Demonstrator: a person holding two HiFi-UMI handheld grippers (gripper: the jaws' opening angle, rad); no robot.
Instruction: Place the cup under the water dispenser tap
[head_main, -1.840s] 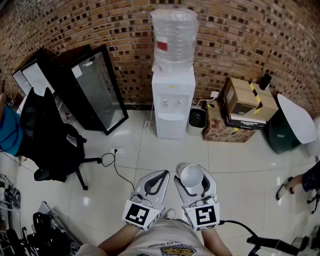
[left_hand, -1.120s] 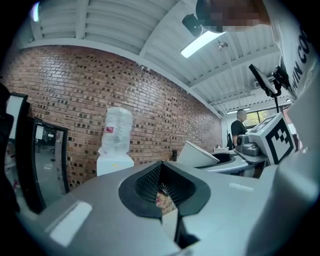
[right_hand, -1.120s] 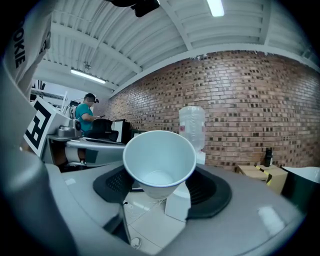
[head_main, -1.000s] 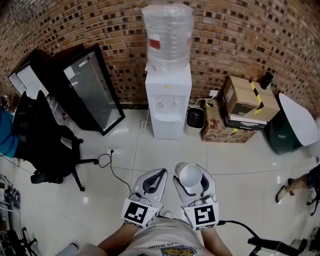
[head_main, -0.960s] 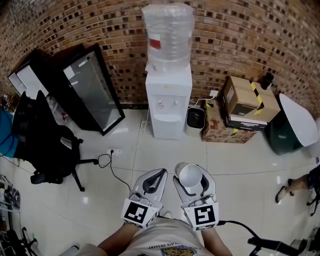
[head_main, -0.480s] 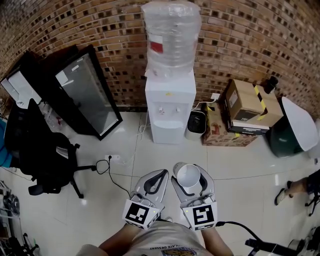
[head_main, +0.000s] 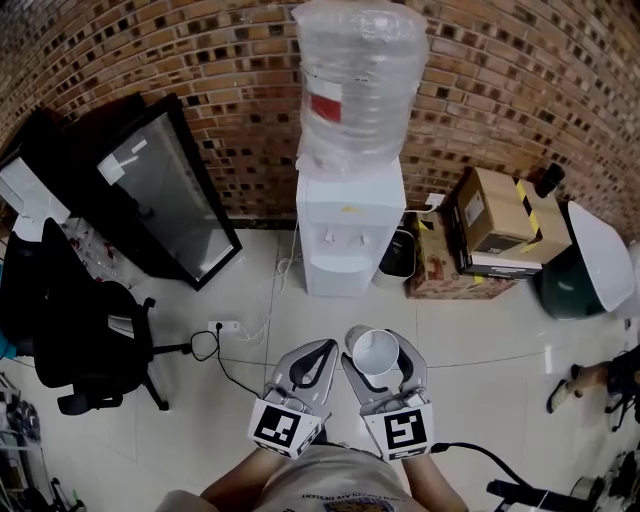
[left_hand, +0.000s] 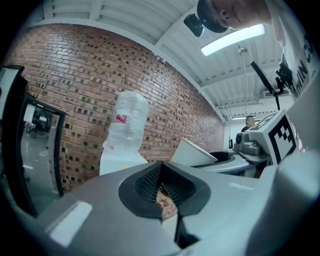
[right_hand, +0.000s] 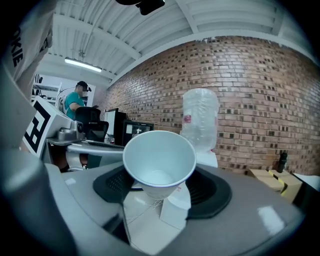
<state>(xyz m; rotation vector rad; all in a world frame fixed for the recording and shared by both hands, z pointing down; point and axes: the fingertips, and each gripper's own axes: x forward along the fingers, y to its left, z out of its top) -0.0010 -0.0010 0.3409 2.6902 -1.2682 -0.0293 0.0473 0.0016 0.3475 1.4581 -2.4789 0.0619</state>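
The cup (head_main: 376, 351) is white paper, round, wide at the top and narrow at the bottom. It has nothing in it. It sits between the jaws of the right gripper (head_main: 379, 347), mouth up and tipped a little. In the right gripper view the cup (right_hand: 160, 162) fills the middle, and the black bumpy pads (right_hand: 210, 190) of the right gripper (right_hand: 161, 196) press on its sides. So the jaws are clenched on the cup.

The left gripper (head_main: 322, 352) is smooth grey plastic with the same black bumpy pads. In the left gripper view its jaws are closed together with only a thin slit, and the left gripper (left_hand: 164, 197) holds nothing. Each gripper carries a cube (head_main: 283, 427) with black and white square marks.

The water dispenser (head_main: 348, 230) is a tall white box by a rough brick wall (head_main: 200, 60). A big clear plastic bottle (head_main: 360, 80) with ribs stands on top. It has a small red label, too small to read. Two little taps (head_main: 340, 237) sit on the front of the box.

The cup is held up over the shiny white tile floor (head_main: 480, 340), in front of the dispenser and well apart from it. It is not yet under a tap.

Brown cardboard boxes (head_main: 500, 215) with yellow and black tape stand to the right of the dispenser.
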